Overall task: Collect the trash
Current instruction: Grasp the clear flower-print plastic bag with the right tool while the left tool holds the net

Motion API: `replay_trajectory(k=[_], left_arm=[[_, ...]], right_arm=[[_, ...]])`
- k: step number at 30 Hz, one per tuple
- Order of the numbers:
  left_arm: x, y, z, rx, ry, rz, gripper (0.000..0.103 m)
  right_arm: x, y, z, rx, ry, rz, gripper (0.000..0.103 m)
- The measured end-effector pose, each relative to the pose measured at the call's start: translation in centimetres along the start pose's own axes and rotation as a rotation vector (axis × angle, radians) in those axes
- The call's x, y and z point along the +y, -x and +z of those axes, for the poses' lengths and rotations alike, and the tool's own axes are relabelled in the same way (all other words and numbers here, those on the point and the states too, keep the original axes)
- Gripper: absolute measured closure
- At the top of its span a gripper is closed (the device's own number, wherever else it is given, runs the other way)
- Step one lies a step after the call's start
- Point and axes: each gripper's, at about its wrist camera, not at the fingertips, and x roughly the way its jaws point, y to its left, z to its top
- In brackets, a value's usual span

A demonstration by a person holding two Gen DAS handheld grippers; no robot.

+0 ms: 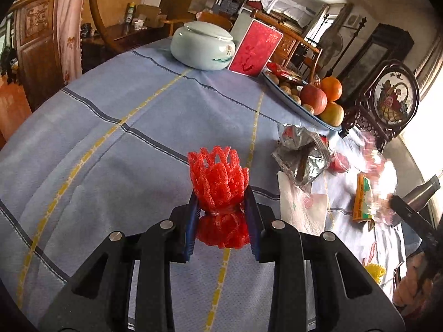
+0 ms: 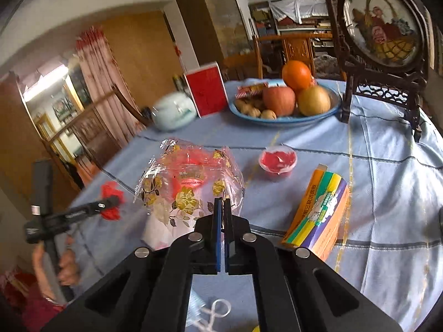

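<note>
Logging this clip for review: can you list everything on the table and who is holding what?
foam fruit net: one, red, clamped in the left gripper above the cloth
clear flowered wrapper: one, see-through with yellow flowers, its edge pinched in the right gripper
jelly cup: one, red, mid-table
paper box: one, orange with stripes, lying right of the wrapper
foil wrapper: one, silver, near the fruit plate
fruit plate: one, blue-rimmed, far side, holding fruit and nuts
lidded jar: one, pale green, far edge
red card: one, standing by the jar
framed picture stand: one, dark wood, far right
tablecloth: one, blue checked
left gripper: shut on the net
right gripper: shut on the wrapper
hand: one, on the left gripper's handle
</note>
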Motion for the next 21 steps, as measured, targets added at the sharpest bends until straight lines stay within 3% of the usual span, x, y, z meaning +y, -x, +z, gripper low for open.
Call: replay_trajectory(k=[11, 14, 21], left_arm=[[1.3, 2.3, -0.9, -0.069, 0.036, 0.002, 0.070], [2.3, 4.2, -2.1, -0.085, 0.053, -0.009, 0.070], [6.0, 11.6, -5.3, -0.129, 0.098, 0.043, 0.070]], right_arm=[[-0.3, 1.9, -1.9, -0.020, -0.011, -0.006, 0.101], [-0.3, 2.5, -2.3, -0.028, -0.016, 0.008, 0.101], [0.8, 4.0, -2.7, -0.057, -0.008, 0.057, 0.101]])
